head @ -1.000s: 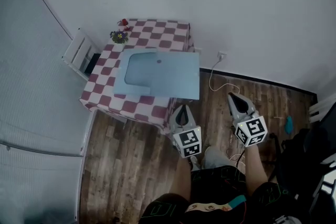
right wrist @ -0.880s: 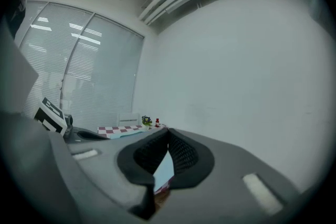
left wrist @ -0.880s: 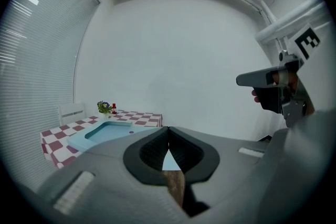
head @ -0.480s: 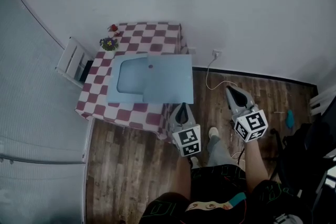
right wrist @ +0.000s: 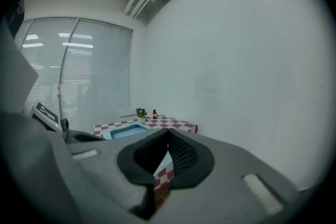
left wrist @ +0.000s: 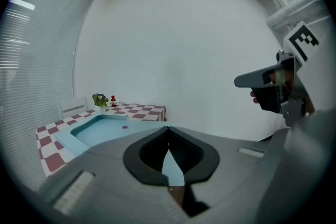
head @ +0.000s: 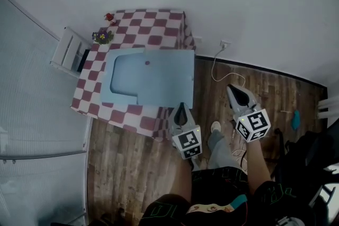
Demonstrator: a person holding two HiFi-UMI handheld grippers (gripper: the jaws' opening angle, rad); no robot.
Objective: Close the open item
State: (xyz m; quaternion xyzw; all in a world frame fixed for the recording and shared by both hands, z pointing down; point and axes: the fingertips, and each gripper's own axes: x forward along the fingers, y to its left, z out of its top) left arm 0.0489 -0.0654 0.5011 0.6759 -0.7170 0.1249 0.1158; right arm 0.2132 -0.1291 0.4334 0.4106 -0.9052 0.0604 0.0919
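Observation:
A light blue flat case (head: 159, 79) lies on the table with the red-and-white checked cloth (head: 153, 29); its left half shows a sunken panel with a small dark dot. The case also shows low in the left gripper view (left wrist: 102, 128) and the right gripper view (right wrist: 125, 132). My left gripper (head: 181, 107) hovers just off the table's near right corner, jaws shut and empty; the tips meet (left wrist: 168, 129). My right gripper (head: 232, 88) hangs over the wooden floor to the right of the table, also shut with nothing in it (right wrist: 168, 132).
A small flower pot (head: 102, 36) and a red bottle (head: 109, 17) stand at the table's far left corner. A white chair (head: 69, 53) stands left of the table. A wall socket with a white cable (head: 225, 45) is on the right, a dark bag (head: 312, 156) behind me.
The person has stepped toward the table, one foot forward. The table sits lower and closer in the head view, and the left gripper now reaches its near right corner. Both stay shut.

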